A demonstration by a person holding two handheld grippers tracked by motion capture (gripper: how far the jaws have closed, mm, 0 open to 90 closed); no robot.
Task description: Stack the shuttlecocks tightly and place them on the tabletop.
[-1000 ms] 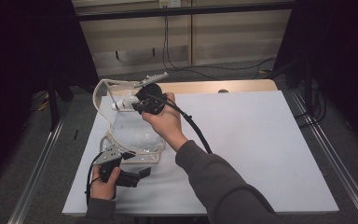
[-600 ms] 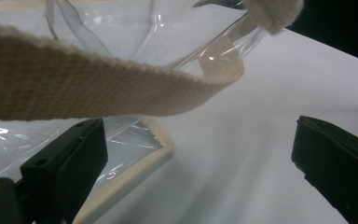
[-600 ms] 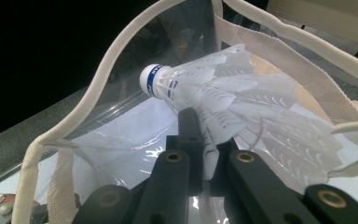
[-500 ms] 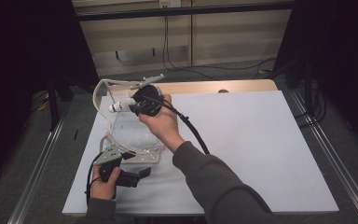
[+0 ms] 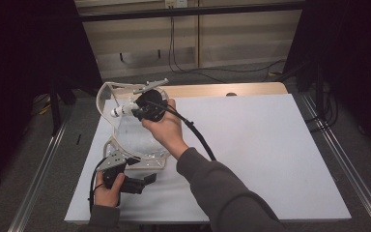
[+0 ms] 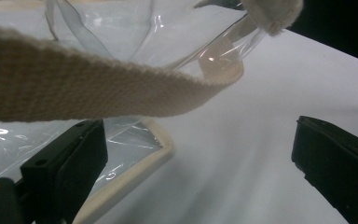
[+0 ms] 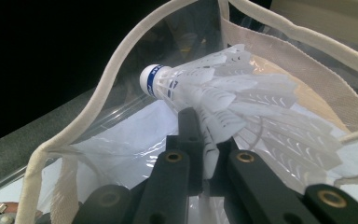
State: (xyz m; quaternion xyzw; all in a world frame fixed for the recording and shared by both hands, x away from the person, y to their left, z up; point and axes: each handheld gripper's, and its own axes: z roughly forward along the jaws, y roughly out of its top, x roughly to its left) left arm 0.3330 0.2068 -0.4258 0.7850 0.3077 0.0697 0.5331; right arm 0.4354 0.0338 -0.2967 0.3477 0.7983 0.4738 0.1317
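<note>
White sheet (image 5: 270,159) covers most of tabletop. Bare wooden strip (image 5: 232,90) shows along far edge, small dark mark (image 5: 231,94) on it, perhaps a hole. Metal rails (image 5: 340,159) run down both sides of table. Grey floor (image 5: 38,169) around. Pale panelled wall (image 5: 183,43) behind, black cables (image 5: 174,48) hanging down it and trailing across floor. Dark curtains (image 5: 348,58) at both sides.

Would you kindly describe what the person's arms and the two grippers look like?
Both grippers are black. The left gripper carries a grey three-cornered plate; the right gripper trails a thick black cable. Their fingers are flat black bars with round brass-rimmed holes. The person wears dark grey sleeves.
</note>
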